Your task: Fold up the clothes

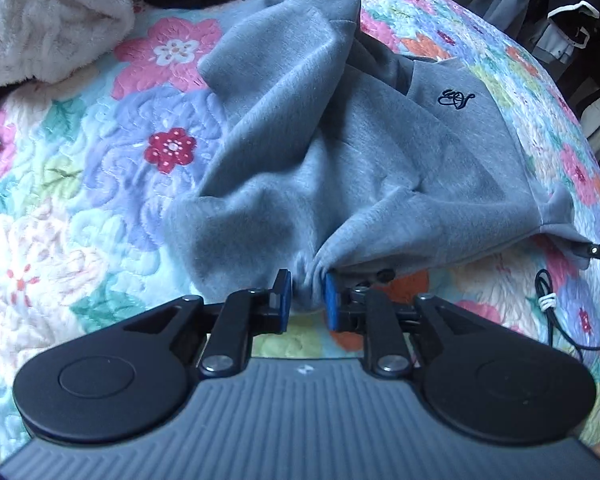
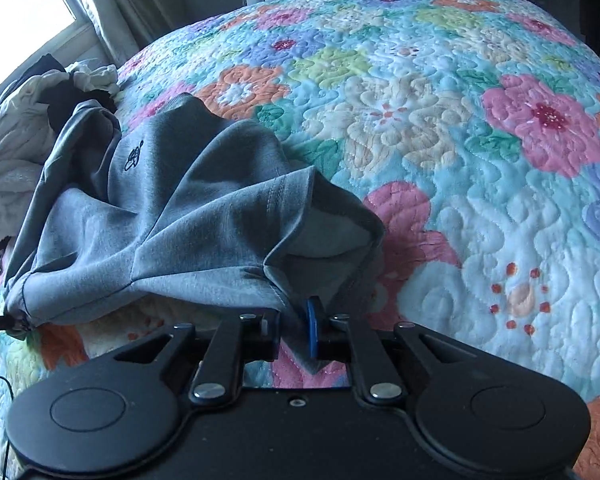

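Floral quilt [image 1: 80,184] covers the bed and serves as the work surface; all positions below are given relative to it. Left wrist view: a grey garment [image 1: 340,152] lies bunched on the quilt, its embroidered logo [image 1: 455,99] on the far right portion, with a white fleece heap [image 1: 48,20] at the quilt's far left corner and a black cable [image 1: 556,308] on its near right. The left gripper [image 1: 308,296] sits low over the quilt's near edge, jaws pressed onto a gathered pucker of the garment's near hem; the cloth runs away from it, rising in a ridge toward the far side. Right wrist view: the same grey garment [image 2: 172,220] lies on the left part of the quilt [image 2: 460,160], reaching toward the white heap [image 2: 16,152]. The right gripper [image 2: 300,332] is held low and level, jaws closed on a hem corner, with the garment's opening gaping just beyond. Judgement: both grippers hold the near edge, and the garment's length extends away from them, so any fold would carry this edge forward. The garment is crumpled and not yet a neat fold; whether it is being spread or doubled cannot be determined.
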The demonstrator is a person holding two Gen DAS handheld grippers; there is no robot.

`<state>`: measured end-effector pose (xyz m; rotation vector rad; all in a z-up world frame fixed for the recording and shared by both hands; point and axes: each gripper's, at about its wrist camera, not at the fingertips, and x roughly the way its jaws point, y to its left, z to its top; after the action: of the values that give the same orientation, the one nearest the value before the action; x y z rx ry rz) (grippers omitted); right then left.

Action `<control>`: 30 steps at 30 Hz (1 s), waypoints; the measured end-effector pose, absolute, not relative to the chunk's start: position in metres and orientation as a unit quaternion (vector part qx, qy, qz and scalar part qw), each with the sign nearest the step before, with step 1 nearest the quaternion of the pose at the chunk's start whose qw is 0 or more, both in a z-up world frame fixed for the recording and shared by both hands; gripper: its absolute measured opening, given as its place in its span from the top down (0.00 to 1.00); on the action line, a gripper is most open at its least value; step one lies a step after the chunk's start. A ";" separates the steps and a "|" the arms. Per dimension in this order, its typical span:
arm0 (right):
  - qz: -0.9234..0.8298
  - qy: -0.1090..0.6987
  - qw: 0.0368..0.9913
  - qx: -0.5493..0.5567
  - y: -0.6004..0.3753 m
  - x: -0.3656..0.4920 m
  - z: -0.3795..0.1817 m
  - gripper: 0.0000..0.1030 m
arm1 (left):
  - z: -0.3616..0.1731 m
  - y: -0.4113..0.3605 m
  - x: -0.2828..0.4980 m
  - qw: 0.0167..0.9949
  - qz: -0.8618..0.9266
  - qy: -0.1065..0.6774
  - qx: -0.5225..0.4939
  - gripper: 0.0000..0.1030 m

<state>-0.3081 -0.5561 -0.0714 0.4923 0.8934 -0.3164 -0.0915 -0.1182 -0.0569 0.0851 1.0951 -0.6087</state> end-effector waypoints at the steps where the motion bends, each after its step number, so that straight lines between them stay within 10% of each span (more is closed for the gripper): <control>1: -0.153 0.420 0.862 0.239 -0.557 -0.311 -0.069 0.80 | -0.052 -0.115 -0.094 0.821 -0.271 0.500 0.054 0.79; 19: -0.059 0.313 0.940 0.125 -0.525 -0.233 0.040 0.34 | 0.005 -0.150 -0.038 0.881 -0.266 0.374 0.114 0.46; 30: 0.044 0.400 0.913 0.075 -0.524 -0.079 -0.001 0.33 | -0.023 -0.236 0.049 0.857 -0.304 0.400 0.115 0.32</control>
<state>-0.0786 -0.5242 -0.0011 0.1537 0.8231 0.0906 0.0493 -0.2358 -0.0234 0.2419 0.8408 -0.6389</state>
